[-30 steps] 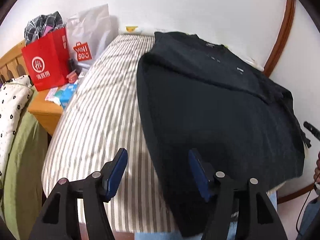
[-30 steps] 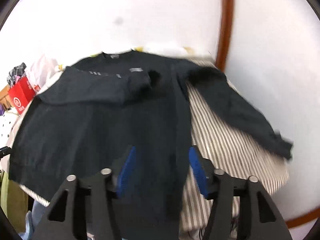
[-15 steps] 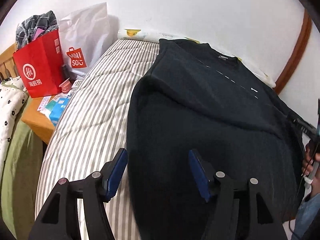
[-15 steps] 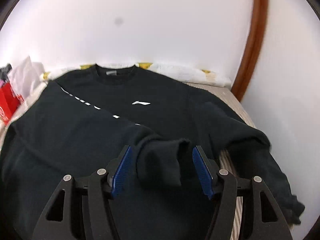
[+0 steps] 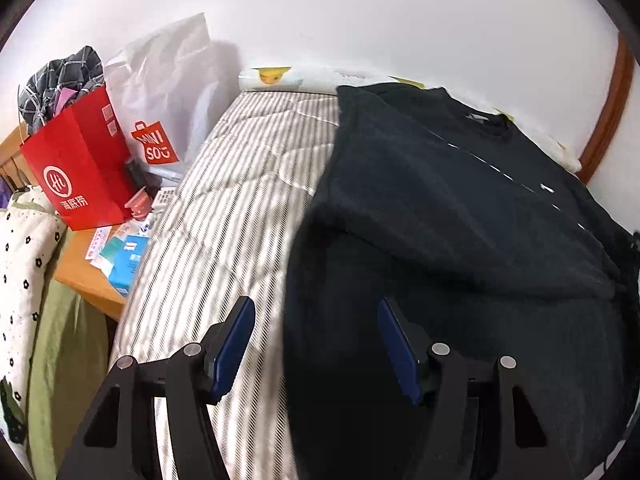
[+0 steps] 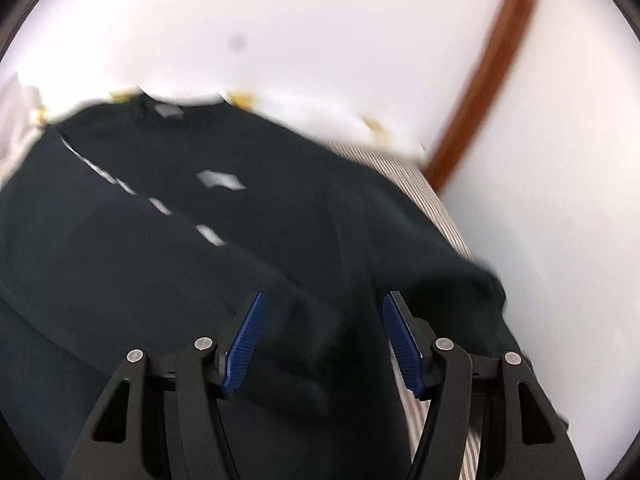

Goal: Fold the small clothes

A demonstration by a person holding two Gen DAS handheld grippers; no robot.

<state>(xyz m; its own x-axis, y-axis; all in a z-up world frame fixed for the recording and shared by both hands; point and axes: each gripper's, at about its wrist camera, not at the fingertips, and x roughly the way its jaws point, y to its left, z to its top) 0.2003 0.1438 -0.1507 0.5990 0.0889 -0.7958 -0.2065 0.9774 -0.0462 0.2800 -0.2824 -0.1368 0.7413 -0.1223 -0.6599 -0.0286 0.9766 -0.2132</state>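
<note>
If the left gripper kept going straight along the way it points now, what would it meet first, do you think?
Most likely the left side edge of the black sweatshirt lying on the striped mattress. The left gripper stands open and empty, angled down at that edge. Depth is unclear, so one finger may reach bare mattress first.

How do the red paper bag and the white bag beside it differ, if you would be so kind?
The red paper bag holds its boxy shape; the white bag is crumpled and soft. The red paper bag bears a white round logo, the white bag a red logo. Checked cloth sticks out of the red paper bag only. Both stand beside the striped bed.
</note>
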